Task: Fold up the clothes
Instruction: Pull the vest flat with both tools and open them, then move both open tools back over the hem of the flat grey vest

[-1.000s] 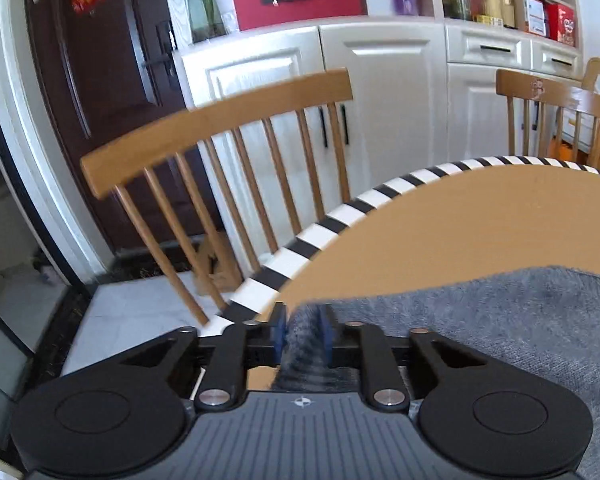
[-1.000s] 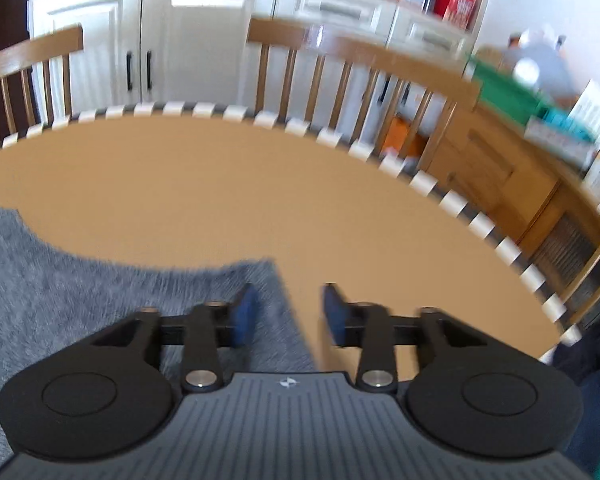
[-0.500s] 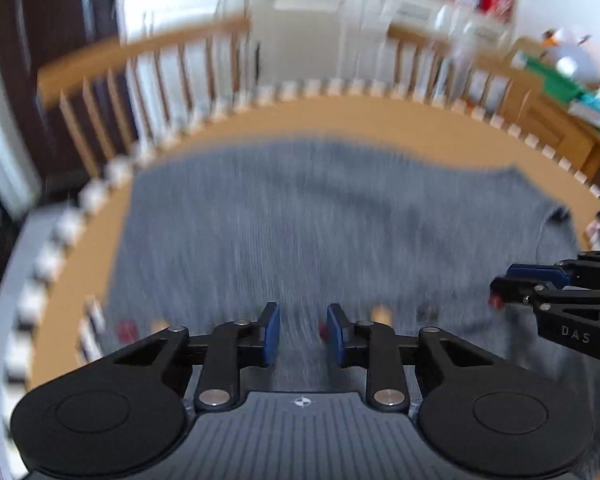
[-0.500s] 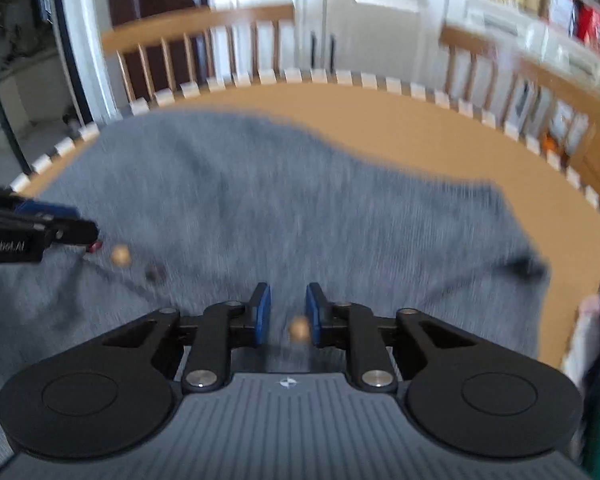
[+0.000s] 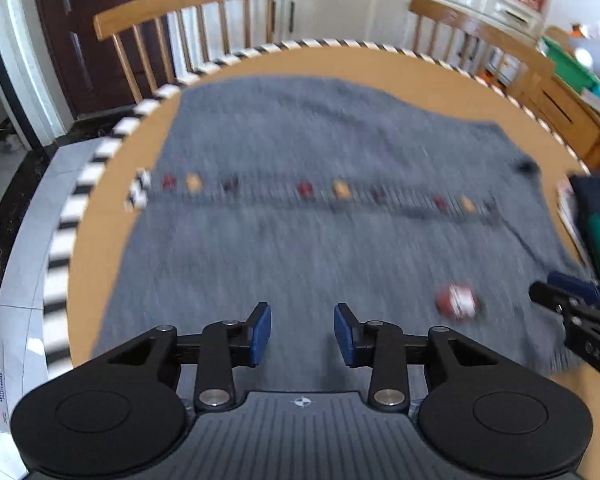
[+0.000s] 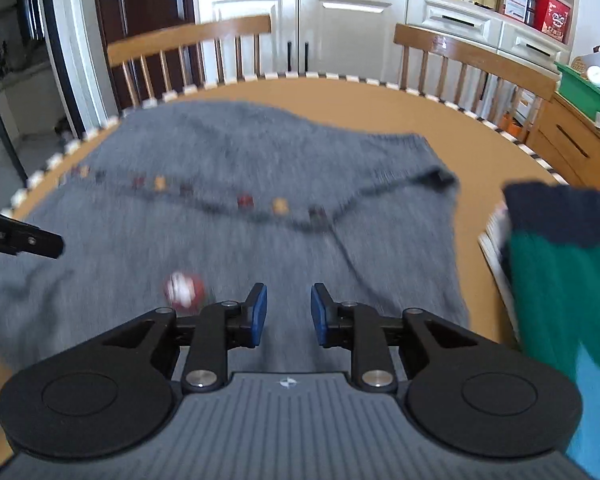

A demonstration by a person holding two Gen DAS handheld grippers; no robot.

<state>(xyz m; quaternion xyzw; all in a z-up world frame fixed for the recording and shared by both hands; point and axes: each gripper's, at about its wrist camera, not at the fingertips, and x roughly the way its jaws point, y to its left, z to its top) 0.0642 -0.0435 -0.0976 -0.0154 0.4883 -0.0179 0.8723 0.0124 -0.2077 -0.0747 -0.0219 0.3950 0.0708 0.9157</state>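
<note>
The grey sweater (image 5: 308,240) lies spread over most of the counter (image 5: 380,65), its far-left corner at the striped counter edge. I judge the next fold needs both near-edge corners pinched evenly, lifted and carried across without dragging. Bare counter runs along the far edge; a green-and-navy garment (image 6: 560,272) crowds the right side, so I'd keep clear there. My left tongs (image 5: 302,334) and right tongs (image 6: 288,314) are both empty, their jaws opening, moderately apart.
</note>
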